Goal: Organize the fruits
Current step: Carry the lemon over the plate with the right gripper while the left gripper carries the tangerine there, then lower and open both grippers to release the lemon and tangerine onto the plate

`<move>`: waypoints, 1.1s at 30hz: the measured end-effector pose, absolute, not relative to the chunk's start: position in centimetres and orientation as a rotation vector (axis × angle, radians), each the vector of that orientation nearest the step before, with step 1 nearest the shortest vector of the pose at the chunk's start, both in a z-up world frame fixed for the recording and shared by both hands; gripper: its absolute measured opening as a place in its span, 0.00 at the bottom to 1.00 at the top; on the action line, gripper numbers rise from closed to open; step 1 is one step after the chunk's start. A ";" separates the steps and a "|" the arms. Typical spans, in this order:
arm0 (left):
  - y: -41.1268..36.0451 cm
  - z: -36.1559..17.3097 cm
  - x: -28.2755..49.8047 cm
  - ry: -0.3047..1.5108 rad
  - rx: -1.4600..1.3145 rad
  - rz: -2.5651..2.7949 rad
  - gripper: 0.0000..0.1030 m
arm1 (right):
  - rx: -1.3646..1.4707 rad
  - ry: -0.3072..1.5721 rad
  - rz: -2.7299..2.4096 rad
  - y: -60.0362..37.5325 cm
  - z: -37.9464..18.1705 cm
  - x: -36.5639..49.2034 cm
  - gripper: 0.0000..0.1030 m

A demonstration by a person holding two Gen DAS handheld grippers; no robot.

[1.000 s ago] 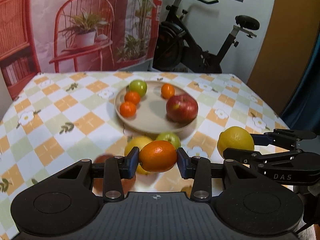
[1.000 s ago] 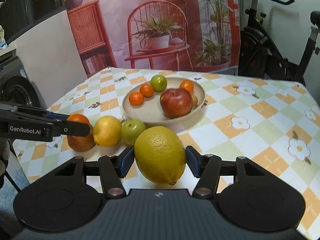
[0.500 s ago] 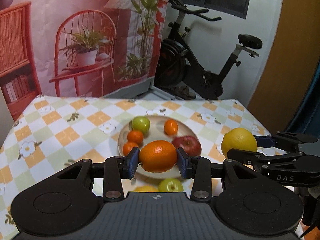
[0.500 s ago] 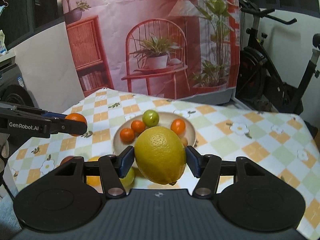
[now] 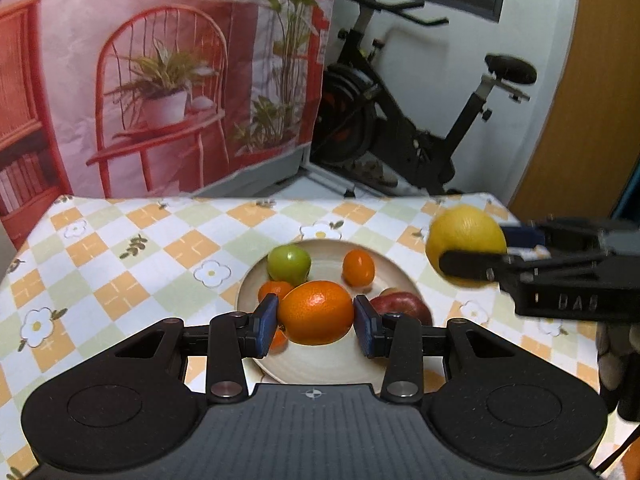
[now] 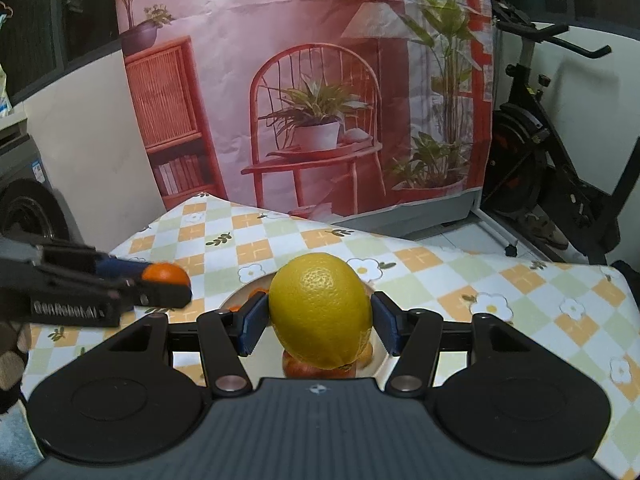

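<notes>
Checkered cloth with orange squares and white flowers covers the tabletop (image 5: 120,248), and a painted backdrop and an exercise bike stand behind it. Left tool (image 5: 316,320) grips an orange (image 5: 316,312) between its blue pads, held above the beige plate (image 5: 400,276). On the plate lie a green fruit (image 5: 289,264) at 11 o'clock, a small orange one (image 5: 359,267) at 1 o'clock and a red apple (image 5: 404,306) at 3 o'clock. Right tool (image 6: 320,324) clamps a yellow lemon (image 6: 320,308), off the plate's 2 o'clock edge in the left view.
</notes>
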State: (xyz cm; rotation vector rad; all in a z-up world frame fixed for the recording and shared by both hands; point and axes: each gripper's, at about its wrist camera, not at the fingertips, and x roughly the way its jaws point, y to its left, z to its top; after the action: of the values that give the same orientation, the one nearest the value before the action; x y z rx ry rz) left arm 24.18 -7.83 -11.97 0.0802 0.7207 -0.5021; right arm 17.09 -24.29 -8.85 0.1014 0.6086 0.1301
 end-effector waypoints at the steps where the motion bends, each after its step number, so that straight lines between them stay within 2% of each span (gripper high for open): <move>1: -7.9 -12.5 24.7 0.734 0.085 -0.507 0.42 | 0.098 0.613 0.136 -24.3 -9.0 17.7 0.57; 18: -8.0 -17.9 29.8 0.889 0.145 -0.604 0.42 | 0.087 0.750 0.254 -25.0 -14.8 26.7 0.57; 33: -7.8 -18.2 29.4 0.885 0.149 -0.626 0.42 | 0.041 0.804 0.285 -24.5 -16.7 28.0 0.57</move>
State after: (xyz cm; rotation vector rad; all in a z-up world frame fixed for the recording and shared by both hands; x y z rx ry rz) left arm 29.42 -7.80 -18.15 0.1494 0.8852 -0.6257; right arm 27.97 -24.52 -16.74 0.0408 0.8040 0.2846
